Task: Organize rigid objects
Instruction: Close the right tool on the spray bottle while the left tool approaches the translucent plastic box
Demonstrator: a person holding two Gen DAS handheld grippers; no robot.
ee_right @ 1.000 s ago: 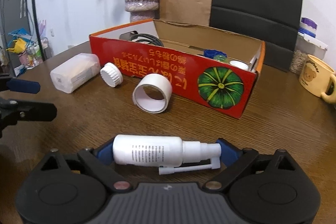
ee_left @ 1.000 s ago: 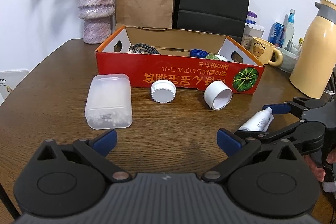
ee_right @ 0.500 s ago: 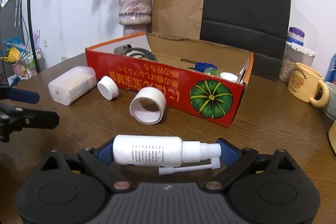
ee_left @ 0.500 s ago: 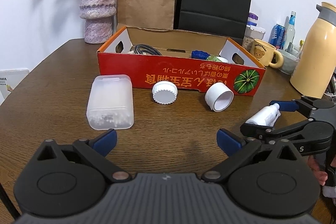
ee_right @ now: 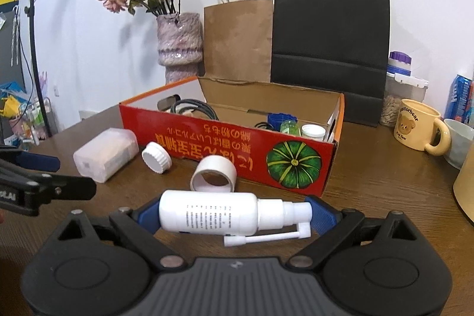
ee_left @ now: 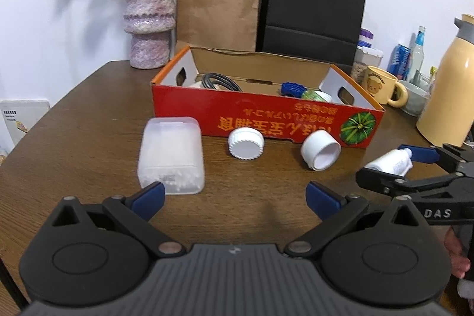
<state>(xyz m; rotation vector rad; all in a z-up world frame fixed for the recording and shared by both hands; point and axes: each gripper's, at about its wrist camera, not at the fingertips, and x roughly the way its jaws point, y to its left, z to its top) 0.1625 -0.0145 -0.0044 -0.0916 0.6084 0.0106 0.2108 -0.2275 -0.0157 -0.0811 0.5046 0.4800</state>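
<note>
Nearest to me, my right gripper (ee_right: 234, 215) has its blue pads clamped end to end on a white spray bottle (ee_right: 207, 215), which lies crosswise between them, its thin nozzle tube folded back under the neck. I hold it clear of the wooden table (ee_right: 370, 179), on the near side of the red cardboard box (ee_right: 225, 144). My left gripper (ee_left: 234, 194) has its fingers spread wide with nothing between them, low over the table short of the box.

Just in front of the box's near wall lie three loose pieces: a translucent plastic case (ee_left: 170, 154) toward its left end, a ribbed white cap (ee_left: 246, 142) near the middle, and an open white cup-shaped cap (ee_left: 320, 148) on its side further right. Inside the box I see a coiled black cable (ee_right: 192, 107), a blue lid (ee_right: 281, 119) and small jars.

My worry is the grip: the pads press only on the bottle's two ends, so it could pivot or pop out if I tilt. The nozzle tube might catch the box's near wall if I carry it in too low. Beyond the box stand a vase (ee_right: 179, 43) and two paper bags.
</note>
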